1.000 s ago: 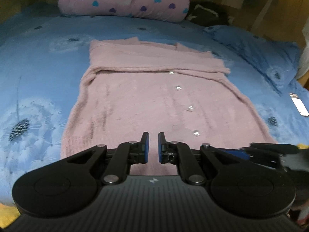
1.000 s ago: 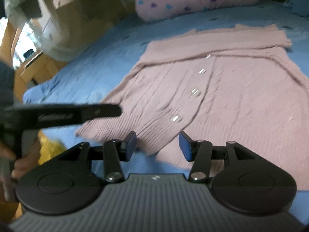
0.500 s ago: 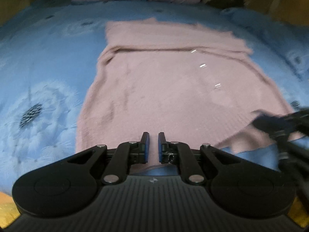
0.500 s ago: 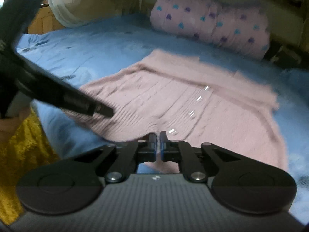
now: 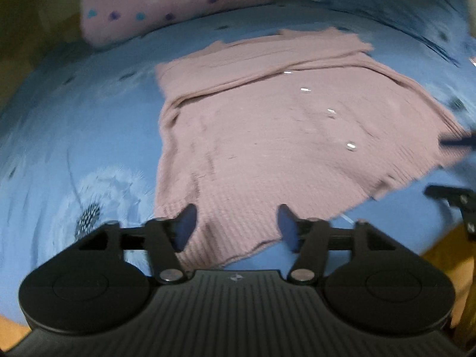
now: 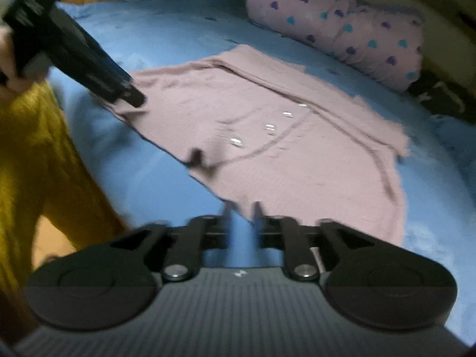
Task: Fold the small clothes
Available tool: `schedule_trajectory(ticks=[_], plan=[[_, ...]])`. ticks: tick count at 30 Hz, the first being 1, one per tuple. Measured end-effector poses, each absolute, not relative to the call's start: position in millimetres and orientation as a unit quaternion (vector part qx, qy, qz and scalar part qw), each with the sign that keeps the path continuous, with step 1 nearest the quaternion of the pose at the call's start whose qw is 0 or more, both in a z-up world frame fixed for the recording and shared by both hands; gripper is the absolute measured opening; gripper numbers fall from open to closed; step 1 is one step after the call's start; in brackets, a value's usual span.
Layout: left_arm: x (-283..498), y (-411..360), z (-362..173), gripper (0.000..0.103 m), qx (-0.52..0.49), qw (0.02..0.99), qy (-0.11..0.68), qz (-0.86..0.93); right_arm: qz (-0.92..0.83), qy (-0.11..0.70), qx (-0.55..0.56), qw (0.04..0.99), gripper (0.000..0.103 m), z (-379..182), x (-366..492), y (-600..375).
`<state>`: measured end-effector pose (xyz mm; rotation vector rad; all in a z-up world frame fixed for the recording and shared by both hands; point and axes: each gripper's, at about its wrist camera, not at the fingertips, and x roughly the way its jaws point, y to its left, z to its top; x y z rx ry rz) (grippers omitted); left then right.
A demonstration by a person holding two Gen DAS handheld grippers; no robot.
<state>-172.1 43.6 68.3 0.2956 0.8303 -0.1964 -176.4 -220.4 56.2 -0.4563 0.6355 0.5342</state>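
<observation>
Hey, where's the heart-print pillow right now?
The heart-print pillow lies at the far end of the blue bed, just beyond the pink cardigan: upper left in the left wrist view, upper right in the right.

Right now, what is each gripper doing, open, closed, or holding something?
Left gripper: open, jaws just opening over the cardigan hem, gripping nothing.
Right gripper: open, jaws just opening at the hem, holding nothing.

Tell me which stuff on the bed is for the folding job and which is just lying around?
For the folding:
- pink knitted cardigan, spread flat with its buttons up
- left tool, open over the hem
- right tool, open at the cardigan's edge

Just lying about:
- pink pillow with hearts
- blue flowered bedsheet
- blue pillow
</observation>
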Motion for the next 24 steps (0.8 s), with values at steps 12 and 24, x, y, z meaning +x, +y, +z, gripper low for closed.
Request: schedule_trajectory(ticks=[12, 24], plan=[[-179, 11, 45, 0.077, 0.276, 0.861, 0.407, -0.130, 0.233, 0.335, -0.266, 0.873, 0.059, 51, -166, -232], [-154, 5, 28, 0.076, 0.300, 0.876, 0.366, -0.091, 0.160, 0.324, -0.271, 0.892, 0.055, 35, -141, -231]])
